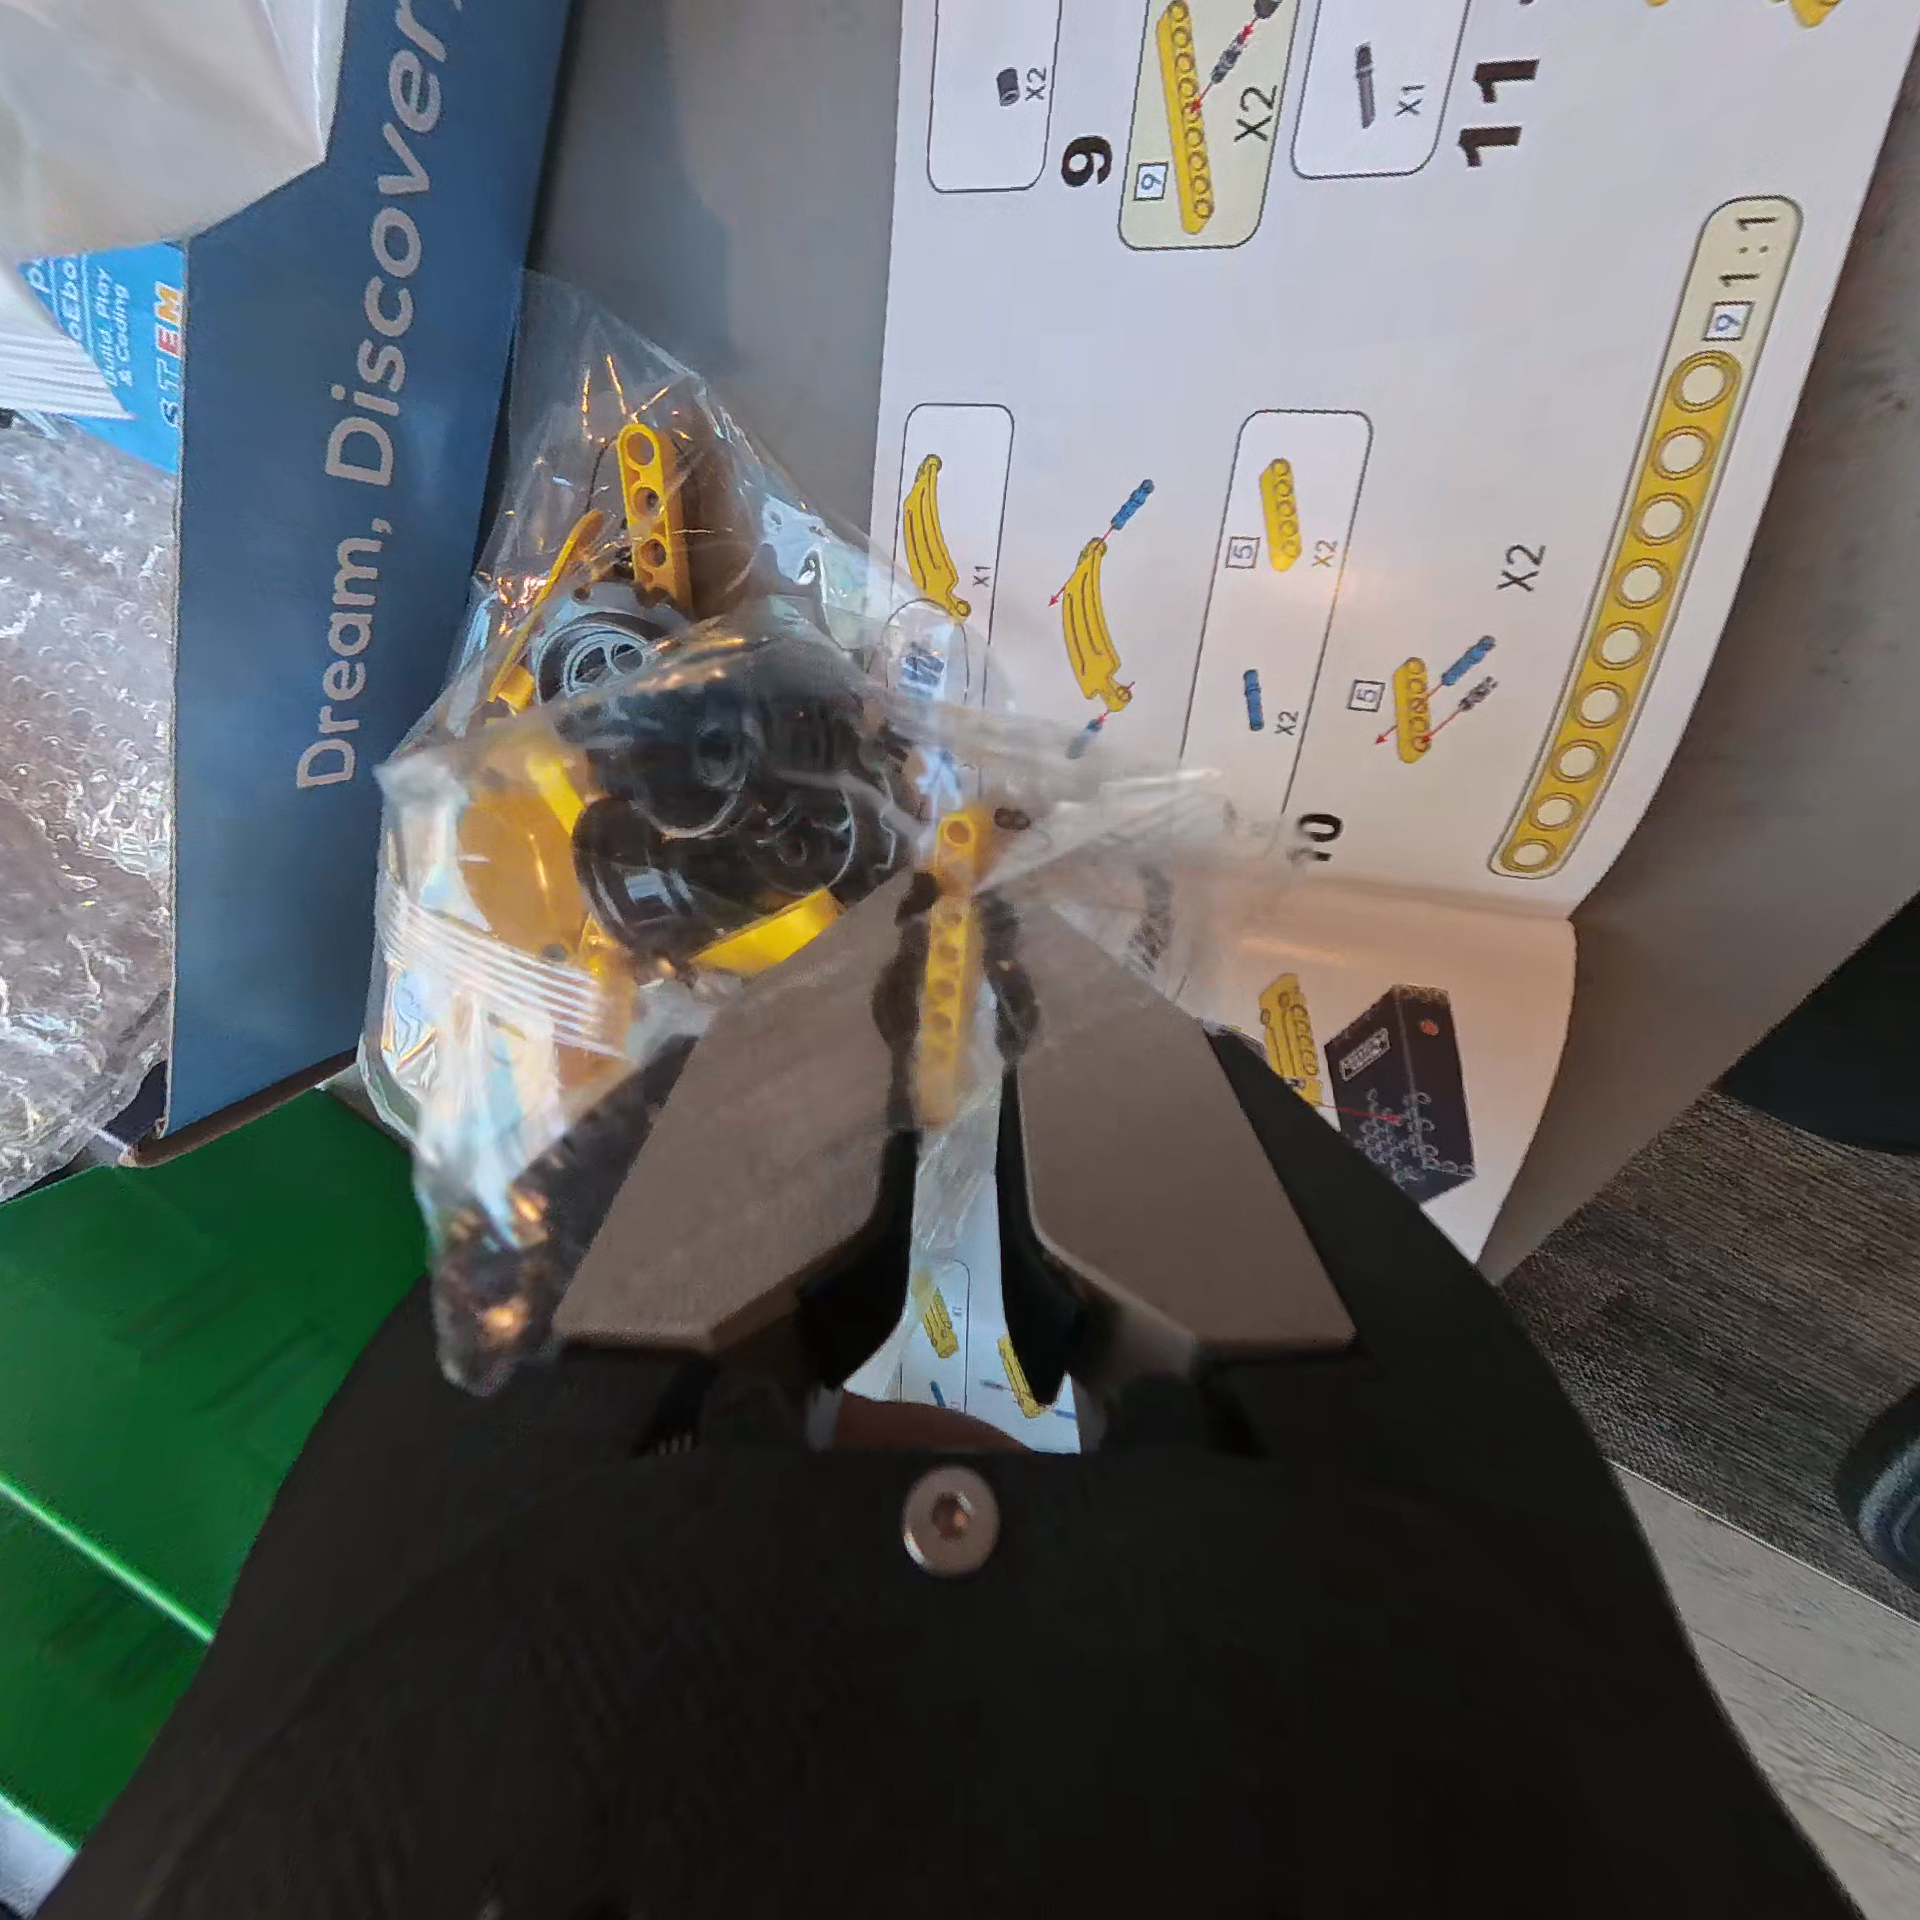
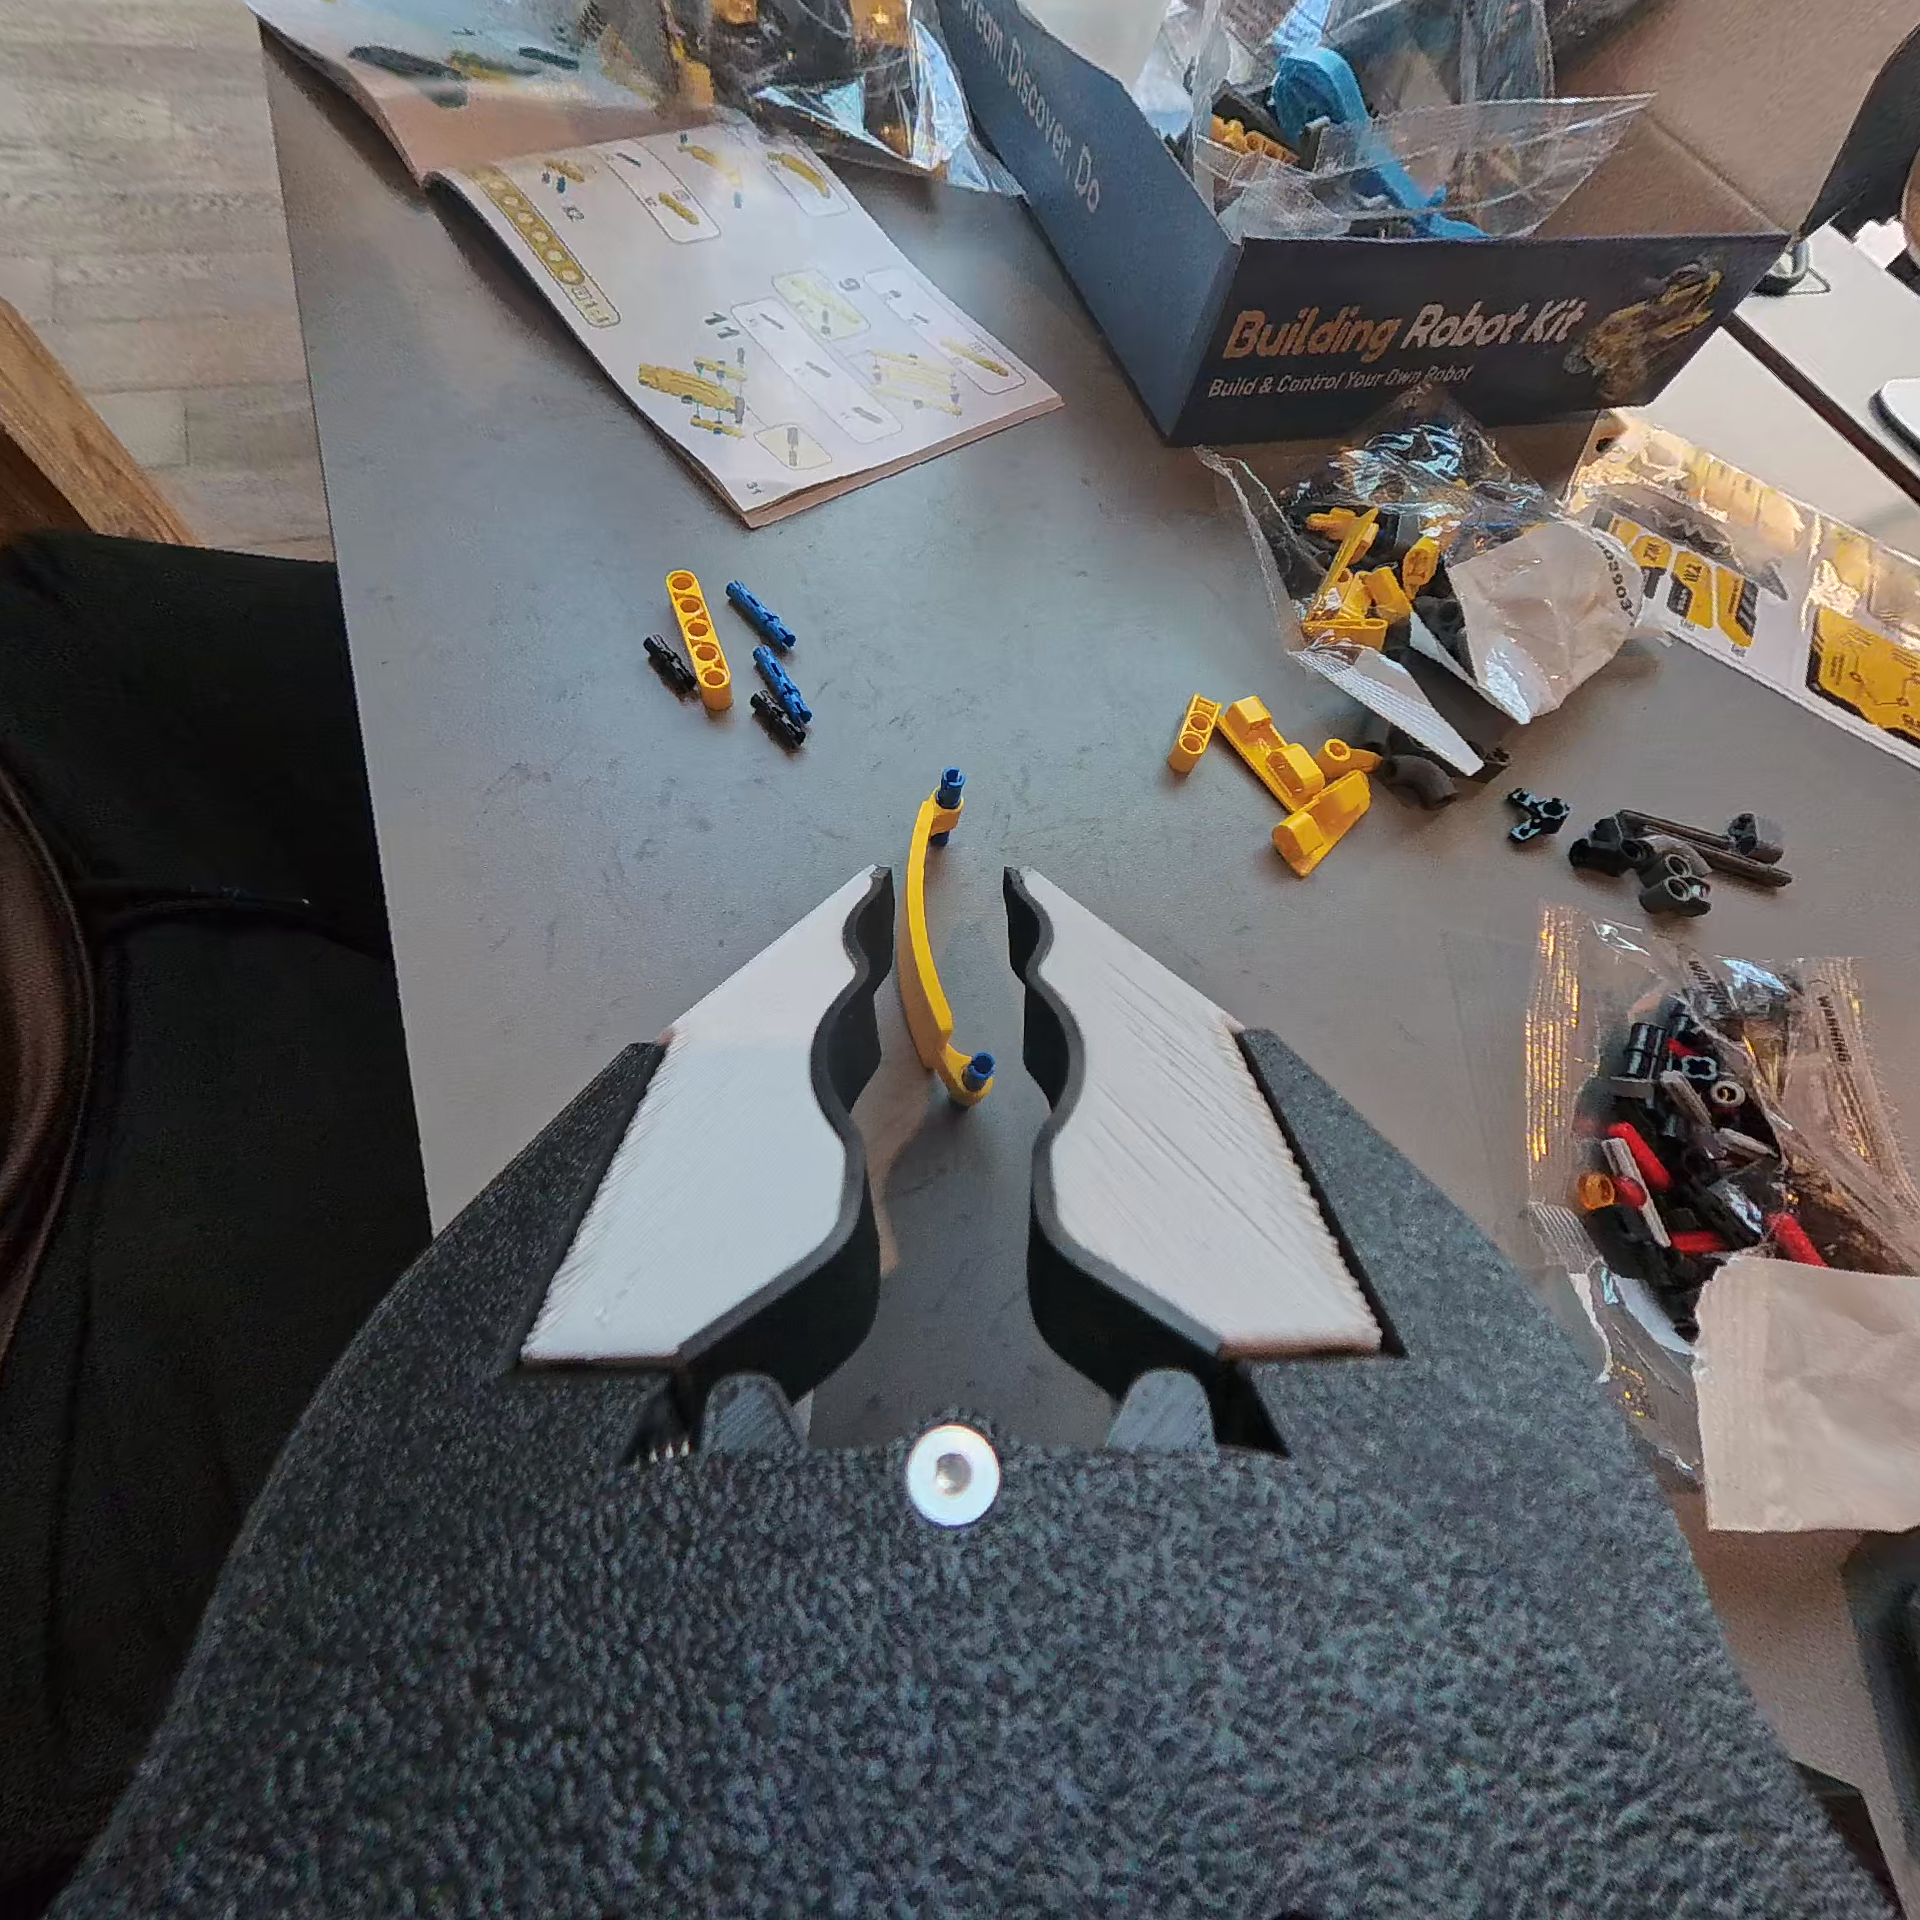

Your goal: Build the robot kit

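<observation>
parts bag (image 1: 665, 748), clear plastic, full of yellow and black pieces: left wrist view has it pinched by one corner in the left gripper (image 1: 951, 935), fingers nearly together on the film with a yellow holed beam (image 1: 948, 966) inside the bag caught between them. bag hangs clear above the open instruction booklet (image 1: 1403, 520), blue kit box (image 1: 343, 623) just to its left, bubble wrap (image 1: 73, 779) beyond that. bag looks sealed, nothing spilling from it.

right wrist view: right gripper (image 2: 948, 883) fingers narrowly apart, holding nothing. curved yellow panel (image 2: 925, 966) with a blue pin at each end stands on the grey surface (image 2: 540, 883) between the fingertips; can't tell if it touches the left finger. so that sub-piece looks pinned up. farther off: short yellow beam (image 2: 698, 639) with loose blue and black pins beside it, not joined. to the right, torn-open bags (image 2: 1455, 582) and loose yellow and black parts (image 2: 1288, 779). most pieces unassembled.
</observation>
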`<action>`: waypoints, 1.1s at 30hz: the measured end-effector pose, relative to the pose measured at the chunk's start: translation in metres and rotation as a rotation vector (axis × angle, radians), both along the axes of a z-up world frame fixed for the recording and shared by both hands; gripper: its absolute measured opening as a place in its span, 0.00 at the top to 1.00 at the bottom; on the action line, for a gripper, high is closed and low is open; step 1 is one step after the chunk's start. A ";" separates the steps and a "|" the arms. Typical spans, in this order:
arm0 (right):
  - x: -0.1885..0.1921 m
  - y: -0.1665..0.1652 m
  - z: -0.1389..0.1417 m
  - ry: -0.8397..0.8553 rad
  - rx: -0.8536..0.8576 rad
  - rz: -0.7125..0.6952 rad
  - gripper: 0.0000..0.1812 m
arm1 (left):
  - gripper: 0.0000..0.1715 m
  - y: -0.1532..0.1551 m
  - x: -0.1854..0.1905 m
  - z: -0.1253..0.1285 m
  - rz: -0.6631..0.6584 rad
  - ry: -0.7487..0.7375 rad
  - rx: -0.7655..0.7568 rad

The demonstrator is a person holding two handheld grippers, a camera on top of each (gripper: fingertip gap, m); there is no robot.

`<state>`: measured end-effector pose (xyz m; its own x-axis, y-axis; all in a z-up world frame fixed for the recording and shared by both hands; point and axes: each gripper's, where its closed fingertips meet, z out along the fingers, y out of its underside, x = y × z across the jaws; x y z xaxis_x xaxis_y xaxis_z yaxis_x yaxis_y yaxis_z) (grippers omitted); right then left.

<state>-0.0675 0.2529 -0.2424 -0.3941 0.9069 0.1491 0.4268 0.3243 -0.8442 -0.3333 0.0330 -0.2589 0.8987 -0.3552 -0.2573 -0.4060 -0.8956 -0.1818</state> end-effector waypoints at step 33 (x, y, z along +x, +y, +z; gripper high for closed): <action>-0.004 -0.029 0.096 0.241 -0.204 0.040 0.86 | 0.97 0.010 0.124 0.207 -0.153 -0.181 1.202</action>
<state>-0.0719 0.2238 -0.1464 -0.4056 0.9121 0.0591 0.1969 0.1503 -0.9688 -0.2098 0.0430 -0.0517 0.9254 -0.0826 -0.3699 -0.3753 -0.0643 -0.9247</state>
